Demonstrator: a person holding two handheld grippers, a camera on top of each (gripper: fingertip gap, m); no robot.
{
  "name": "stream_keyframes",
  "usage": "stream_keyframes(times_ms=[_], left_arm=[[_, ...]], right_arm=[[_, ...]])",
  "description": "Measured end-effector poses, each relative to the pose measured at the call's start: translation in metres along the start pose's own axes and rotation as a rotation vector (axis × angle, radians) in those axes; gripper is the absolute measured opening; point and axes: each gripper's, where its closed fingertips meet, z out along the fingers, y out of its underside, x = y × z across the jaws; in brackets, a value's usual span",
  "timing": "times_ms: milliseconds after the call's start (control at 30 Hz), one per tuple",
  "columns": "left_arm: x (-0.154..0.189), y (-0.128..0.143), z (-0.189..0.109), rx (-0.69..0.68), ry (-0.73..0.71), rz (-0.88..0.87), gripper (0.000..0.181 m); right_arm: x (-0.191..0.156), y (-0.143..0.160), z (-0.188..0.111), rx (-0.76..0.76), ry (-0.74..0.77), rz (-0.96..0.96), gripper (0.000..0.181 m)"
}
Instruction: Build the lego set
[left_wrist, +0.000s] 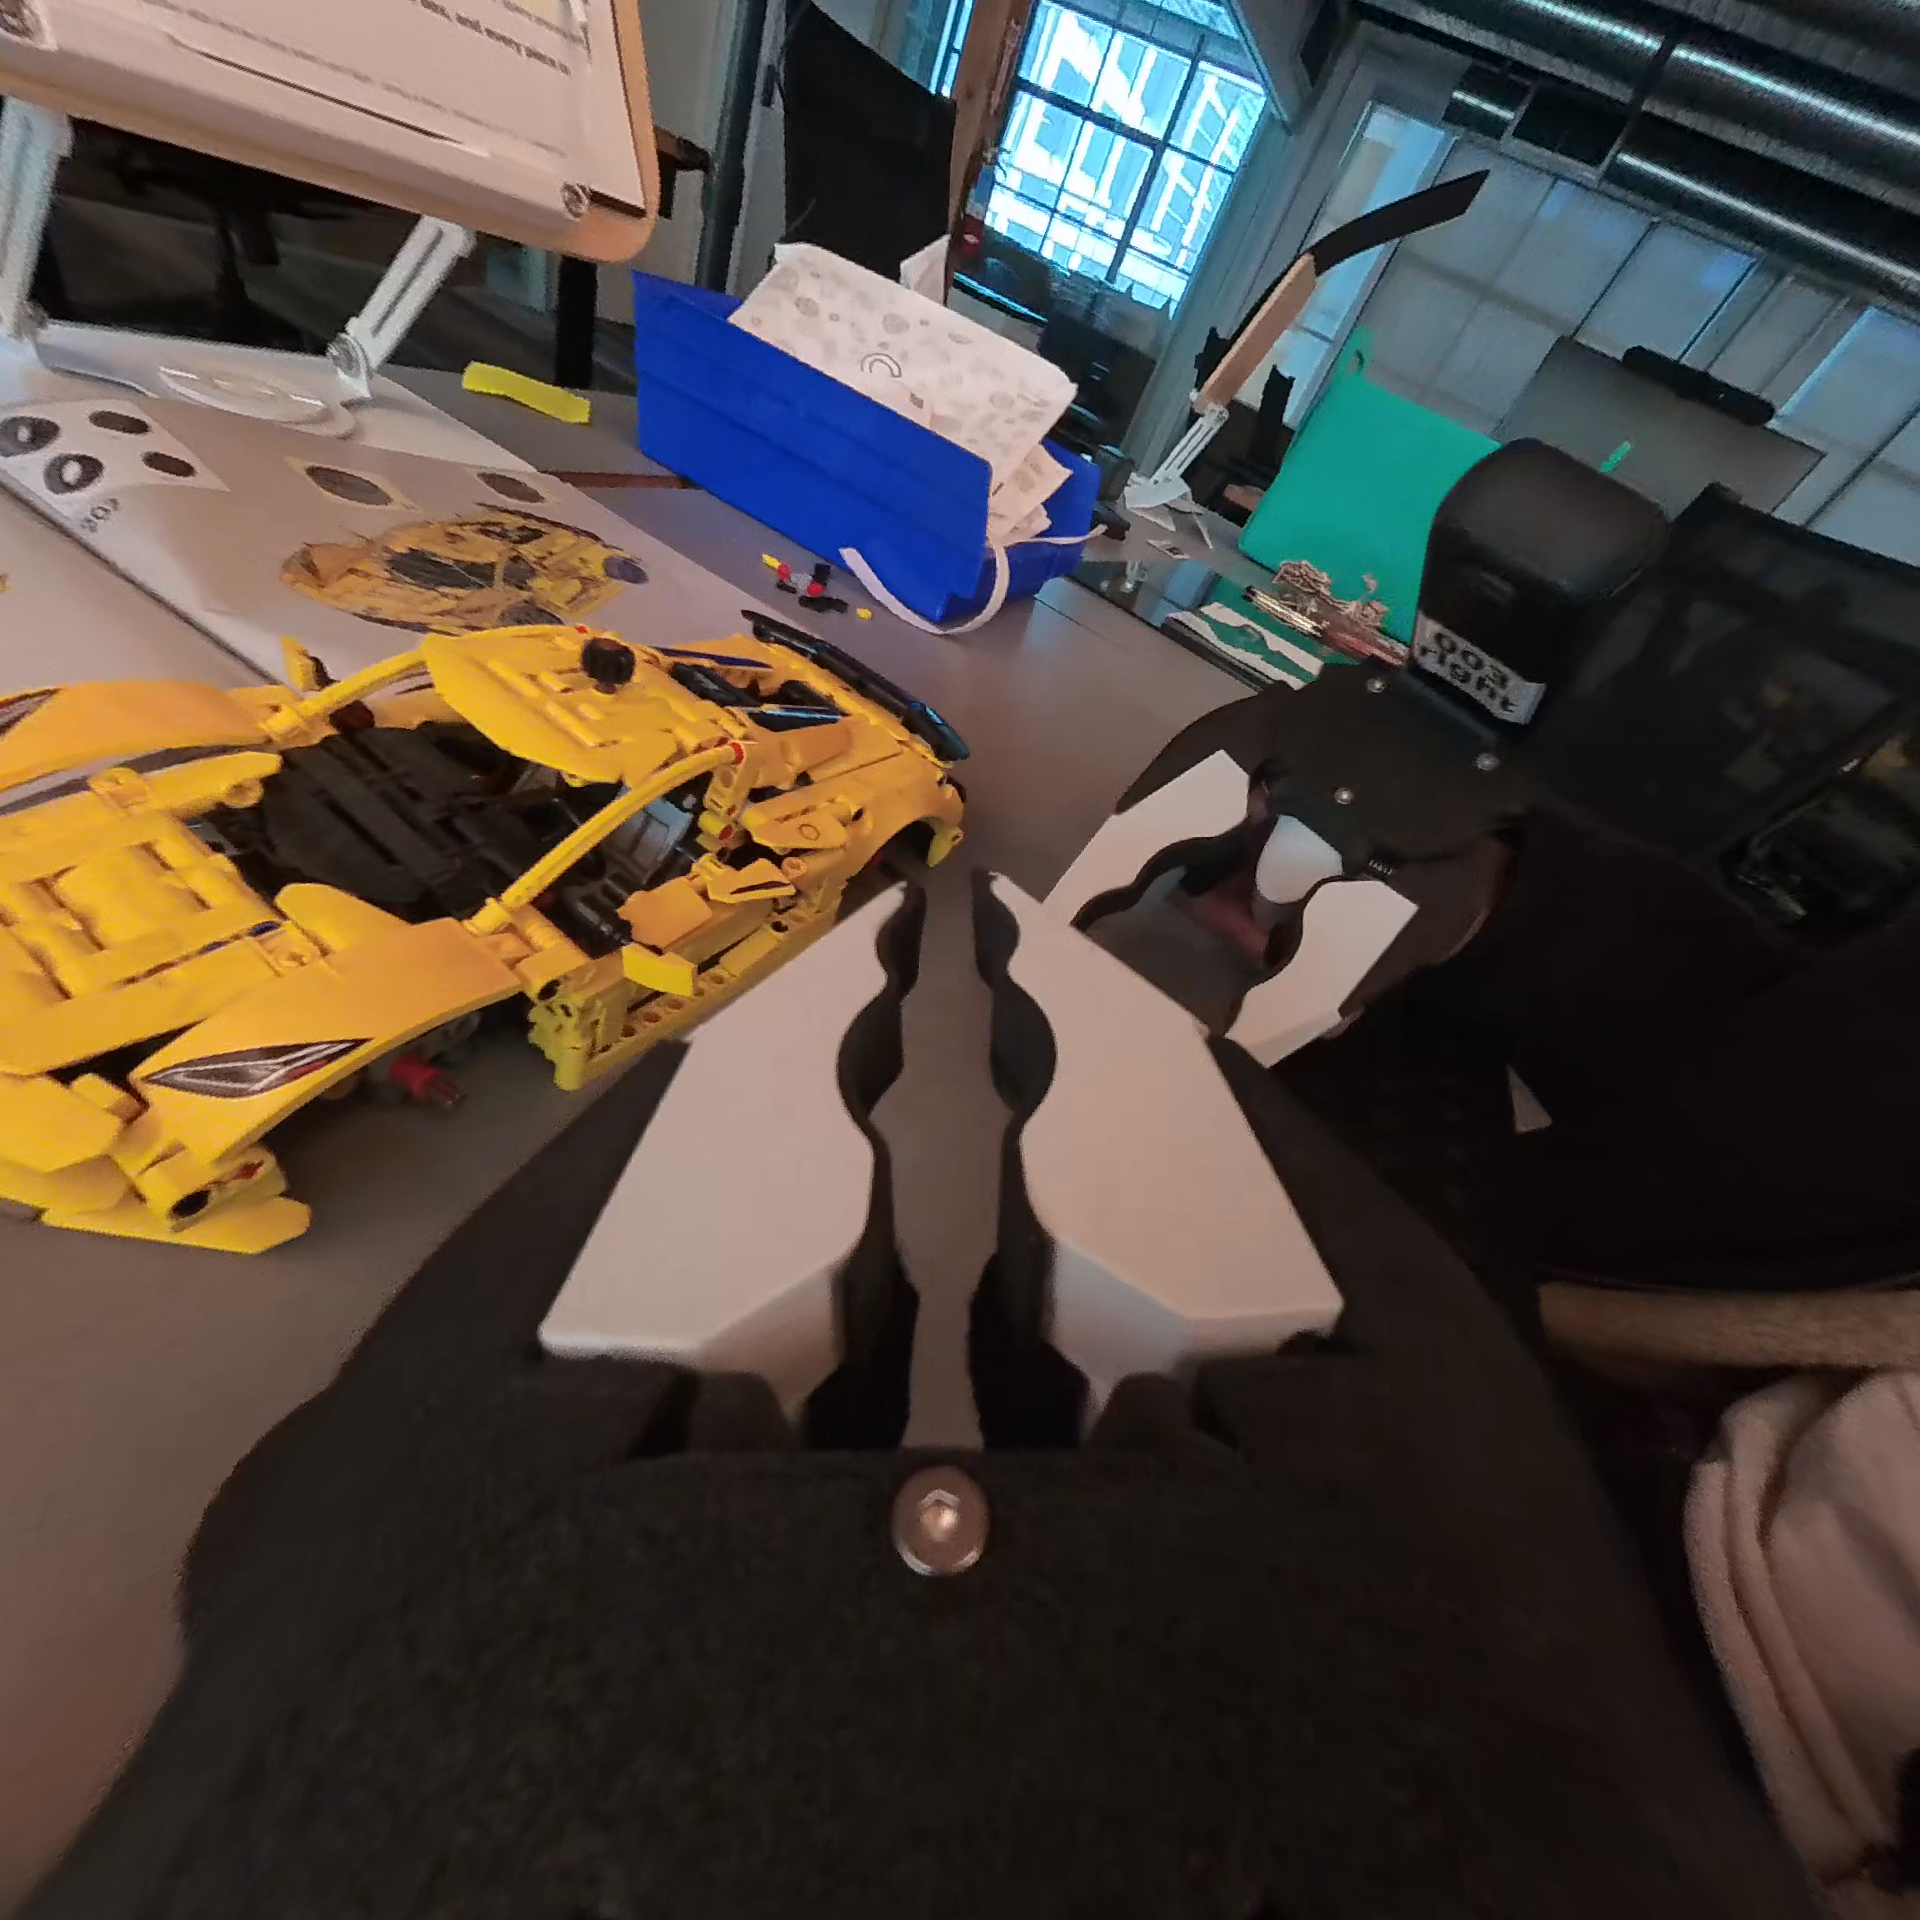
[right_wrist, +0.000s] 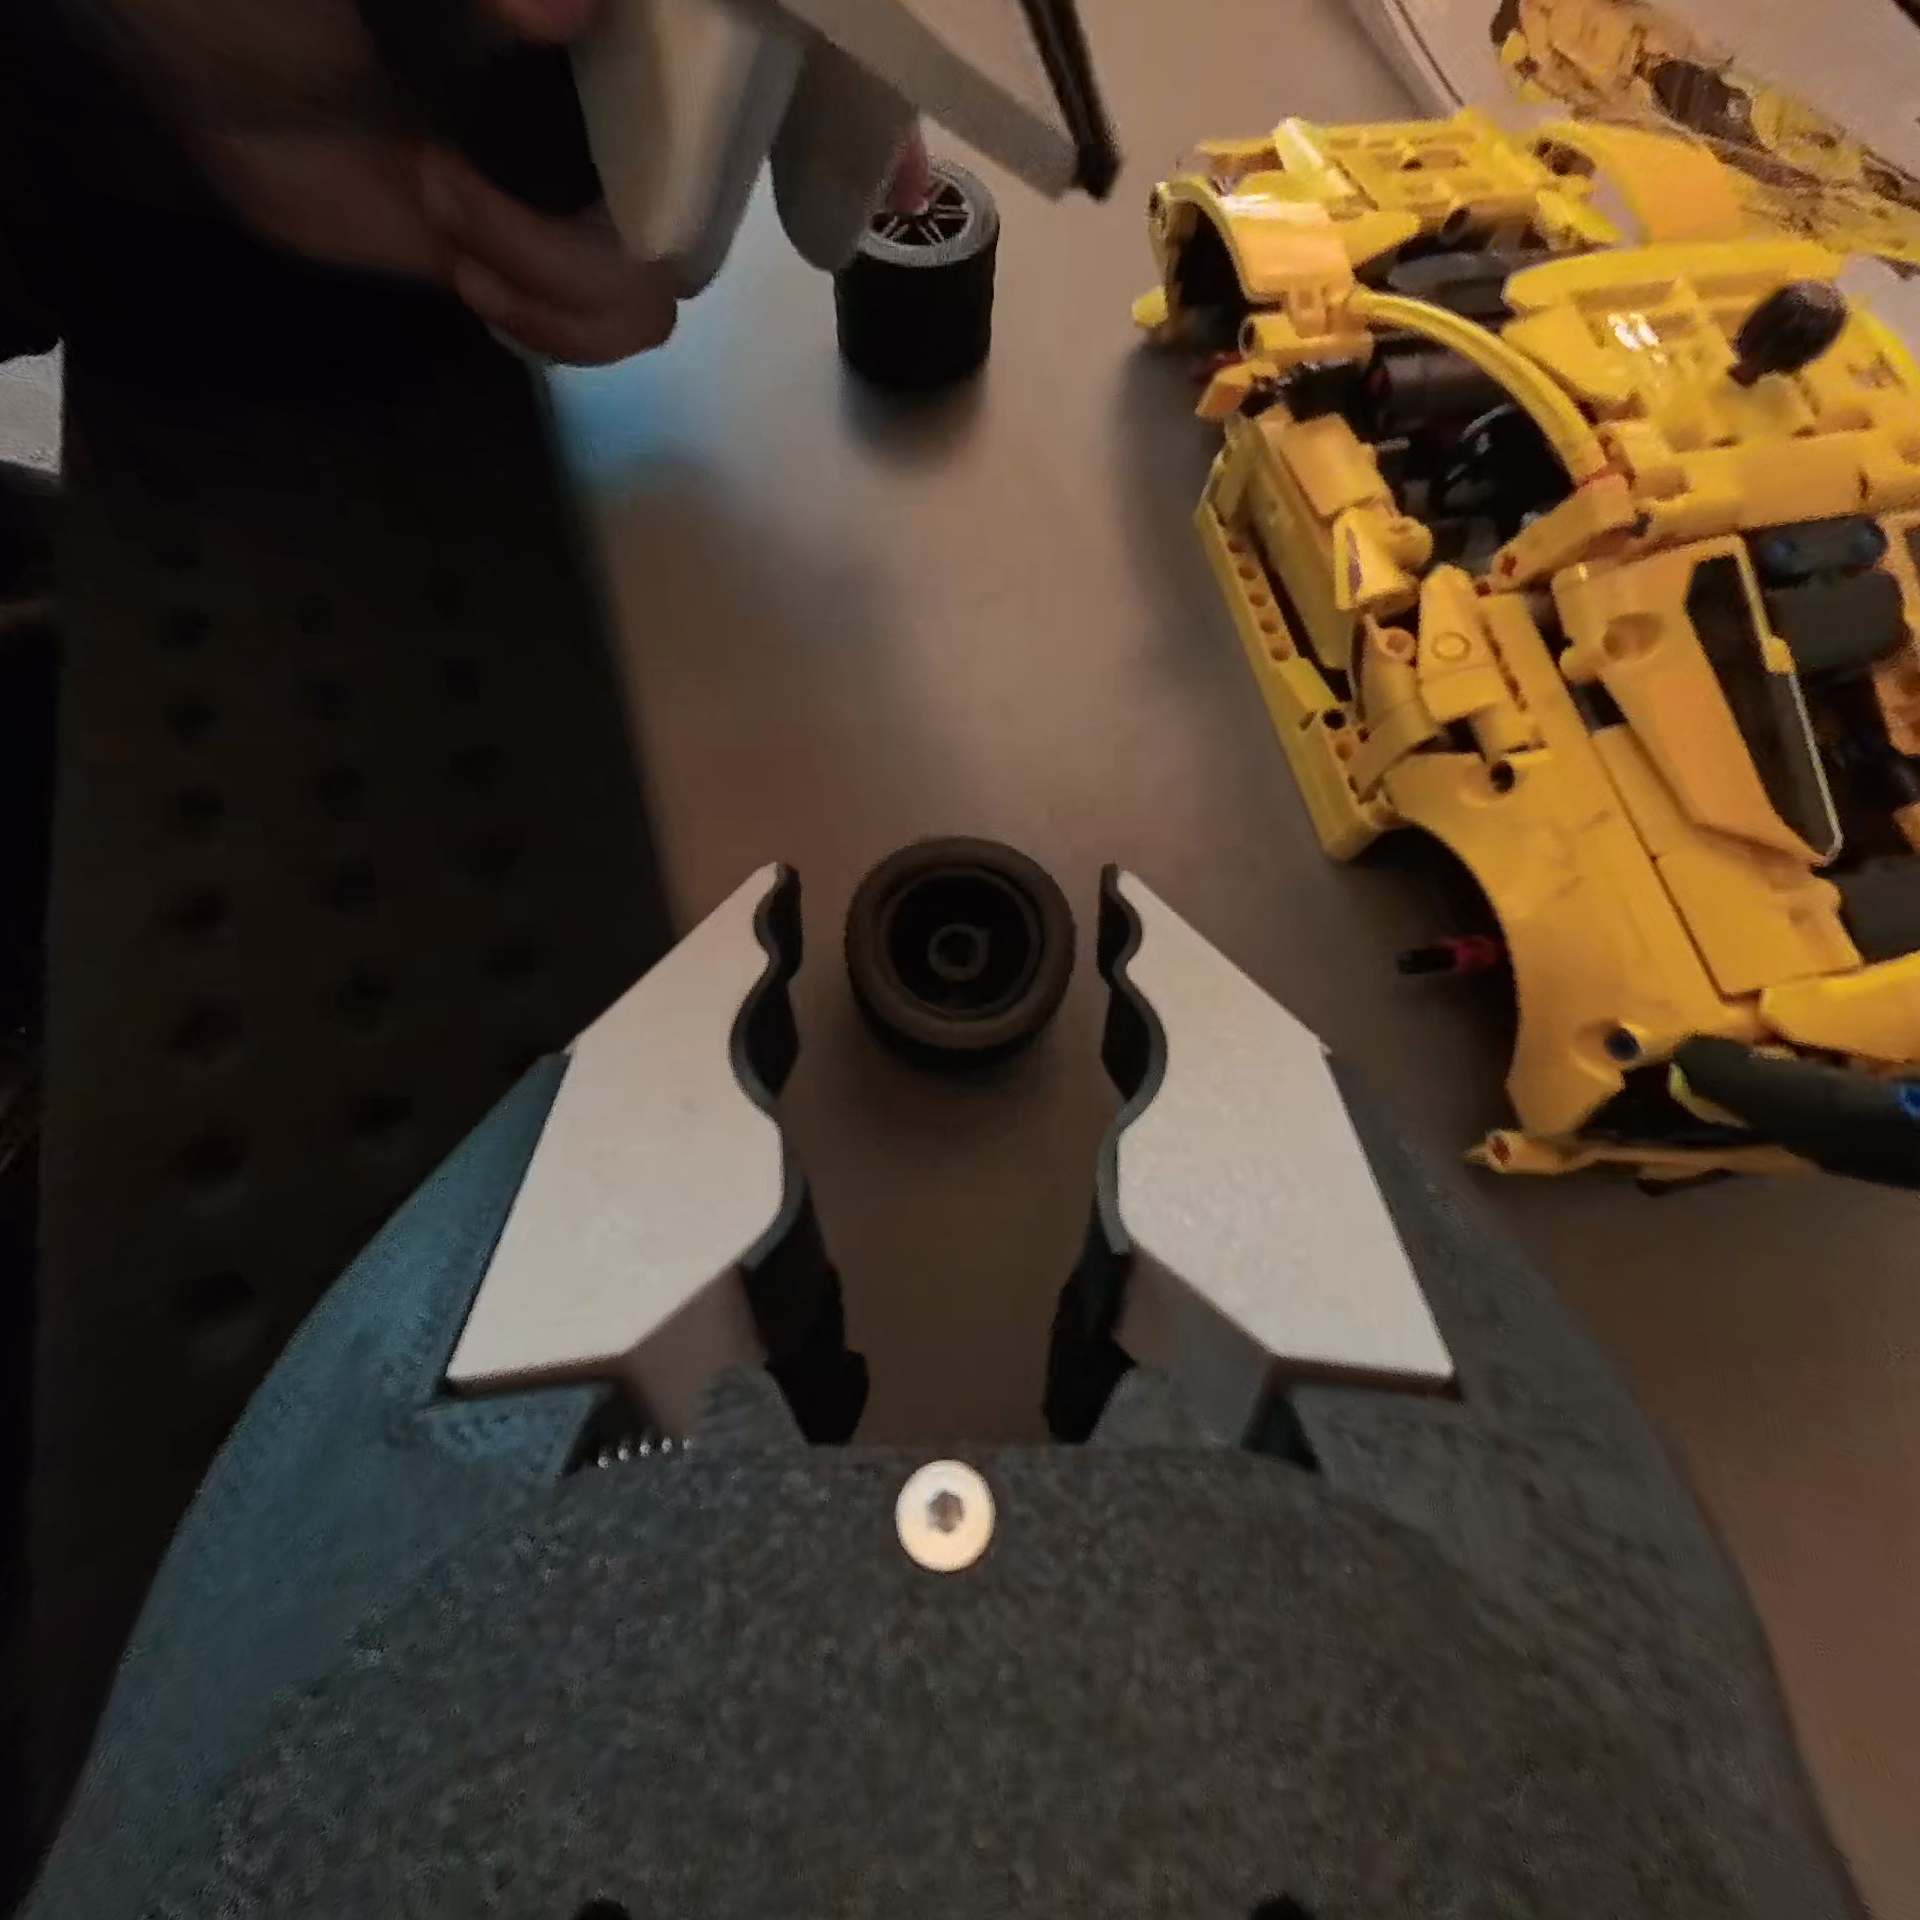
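We held the left tongs (left_wrist: 948, 894) nearly clenched on nothing, beside the yellow lego car (left_wrist: 416, 894) on the worktop (left_wrist: 156, 1403). Our right tongs (right_wrist: 951, 883) were released, straddling a black wheel (right_wrist: 958, 951) (lying flat); a second wheel (right_wrist: 920, 281) stood farther off.

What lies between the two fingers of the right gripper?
A black wheel lies flat on the table, between the right gripper fingertips, touching neither; the right wrist view shows it.

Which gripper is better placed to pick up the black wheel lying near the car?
Right gripper: open, the wheel sits between its fingertips. The left gripper is nearly closed, aimed elsewhere.
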Motion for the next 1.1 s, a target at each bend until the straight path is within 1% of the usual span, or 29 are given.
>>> stream_keyframes(times_ms=[100, 133, 367, 467, 567, 667, 700, 767, 833, 900, 967, 1000, 1100], left_arm=[[0.004, 0.005, 0.004, -0.031, 0.023, 0.006, 0.01], [0.005, 0.006, 0.005, -0.039, 0.028, 0.01, 0.01], [0.007, 0.01, 0.008, -0.064, 0.062, -0.015, 0.01], [0.007, 0.011, 0.009, -0.07, 0.076, -0.032, 0.01], [0.007, 0.012, 0.01, -0.074, 0.083, -0.044, 0.01], [0.005, 0.012, 0.01, -0.074, 0.076, -0.058, 0.01], [0.004, 0.014, 0.012, -0.086, 0.071, -0.056, 0.011], [0.01, 0.025, 0.018, -0.166, 0.086, -0.018, 0.004], [0.011, 0.05, 0.027, -0.324, 0.055, 0.078, 0.0], [0.018, 0.074, 0.033, -0.469, 0.064, 0.181, 0.0], [0.017, 0.092, 0.038, -0.567, 0.042, 0.262, 0.0], [0.018, 0.097, 0.04, -0.596, 0.042, 0.282, 0.001], [0.015, 0.097, 0.043, -0.591, 0.016, 0.306, 0.0]], right_arm=[[0.0, 0.004, 0.007, -0.043, 0.013, -0.026, 0.05], [0.002, 0.003, 0.007, -0.038, 0.027, -0.027, 0.044], [0.001, 0.004, 0.005, -0.031, 0.006, -0.056, 0.034], [0.001, 0.004, 0.005, -0.017, -0.01, -0.039, 0.034], [0.001, 0.003, 0.004, 0.003, -0.039, 0.0, 0.039], [0.003, -0.004, -0.008, 0.056, -0.016, -0.003, 0.049], [0.006, -0.003, -0.014, 0.065, -0.003, 0.005, 0.046], [0.006, 0.014, -0.022, -0.012, -0.023, 0.018, 0.033], [0.004, 0.028, -0.024, -0.064, -0.046, 0.034, 0.032], [0.006, 0.031, -0.022, -0.07, -0.042, 0.035, 0.031], [0.004, 0.031, -0.019, -0.087, -0.049, 0.018, 0.023], [0.004, 0.031, -0.018, -0.089, -0.044, 0.004, 0.021], [0.004, 0.029, -0.017, -0.092, -0.02, -0.032, 0.018]])
